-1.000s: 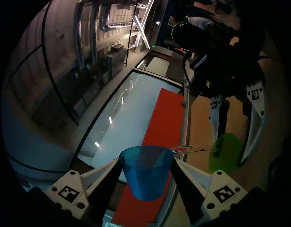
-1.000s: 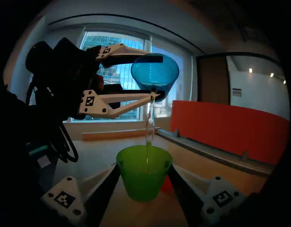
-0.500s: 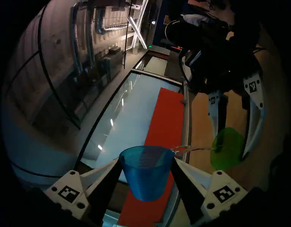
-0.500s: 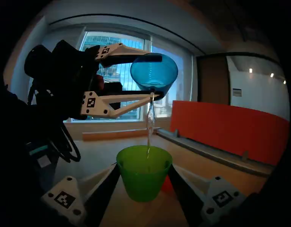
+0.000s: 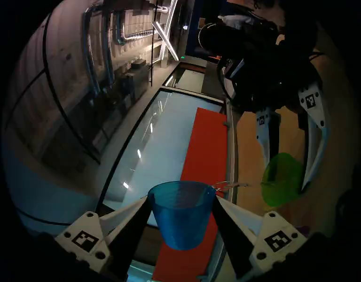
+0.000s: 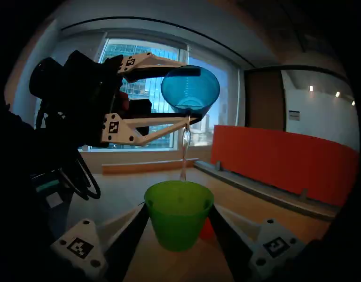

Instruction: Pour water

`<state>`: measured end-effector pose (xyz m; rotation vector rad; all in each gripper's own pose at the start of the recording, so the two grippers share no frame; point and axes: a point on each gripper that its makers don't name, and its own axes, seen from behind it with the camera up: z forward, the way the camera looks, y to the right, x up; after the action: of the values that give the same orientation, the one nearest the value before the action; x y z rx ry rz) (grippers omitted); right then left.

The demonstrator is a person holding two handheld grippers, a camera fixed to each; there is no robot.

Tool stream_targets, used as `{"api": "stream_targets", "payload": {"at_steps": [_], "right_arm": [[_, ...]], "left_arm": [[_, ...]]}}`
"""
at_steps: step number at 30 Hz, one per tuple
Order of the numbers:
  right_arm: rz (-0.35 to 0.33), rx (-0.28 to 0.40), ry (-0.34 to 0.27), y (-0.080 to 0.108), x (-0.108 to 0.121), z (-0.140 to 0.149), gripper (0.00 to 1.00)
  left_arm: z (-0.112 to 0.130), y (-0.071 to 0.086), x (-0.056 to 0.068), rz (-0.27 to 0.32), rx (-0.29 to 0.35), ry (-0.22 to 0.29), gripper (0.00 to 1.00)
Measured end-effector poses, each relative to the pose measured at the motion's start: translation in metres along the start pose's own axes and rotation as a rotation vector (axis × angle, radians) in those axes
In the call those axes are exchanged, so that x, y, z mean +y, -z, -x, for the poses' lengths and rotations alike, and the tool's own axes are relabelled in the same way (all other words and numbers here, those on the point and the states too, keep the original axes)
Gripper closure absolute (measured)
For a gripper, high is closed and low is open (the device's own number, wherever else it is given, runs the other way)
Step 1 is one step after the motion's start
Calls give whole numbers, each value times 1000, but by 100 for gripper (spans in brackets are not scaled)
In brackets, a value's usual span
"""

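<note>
- The left gripper (image 5: 181, 199) holds a blue cup (image 5: 181, 221); its fingers (image 5: 119, 218) are narrowed onto the cup's sides, one on each side.
- In the right gripper view this cup is tipped on its side, mouth toward the camera, high above the tabletop (image 6: 129, 192).
- A little water lies along the cup's lower wall.
- A thin water stream (image 6: 184, 150) falls from its lower lip toward the green cup (image 6: 178, 221) straight below.
- The stream thins out just above the green rim.
- The right gripper (image 6: 178, 207) holds the green cup upright, its fingers (image 6: 114, 221) pressed on both sides.
- In the left gripper view the green cup sits between the right gripper's two white fingers, with the stream running from the blue rim toward it.
- A hand in dark covering grips the left gripper's handle, cables hanging beneath.
- A red panel (image 6: 284, 160) stands along the tabletop's far edge; a window (image 6: 223, 117) lies behind.
</note>
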<state>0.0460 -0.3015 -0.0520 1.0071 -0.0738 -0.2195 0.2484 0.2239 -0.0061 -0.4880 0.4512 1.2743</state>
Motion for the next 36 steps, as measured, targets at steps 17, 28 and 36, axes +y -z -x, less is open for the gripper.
{"api": "stream_targets", "payload": {"at_steps": [17,28,36], "right_arm": [[1,1,3,2,0,-2,11],[4,5,6,4,1,-3,11],[4,3,8,4,1,-2,11]], "left_arm": [[-3,2,-2,0,9,-53,14],[-6,3,0,0,18,-79,14],[-8,6,-1,2,26,-95,14]]}}
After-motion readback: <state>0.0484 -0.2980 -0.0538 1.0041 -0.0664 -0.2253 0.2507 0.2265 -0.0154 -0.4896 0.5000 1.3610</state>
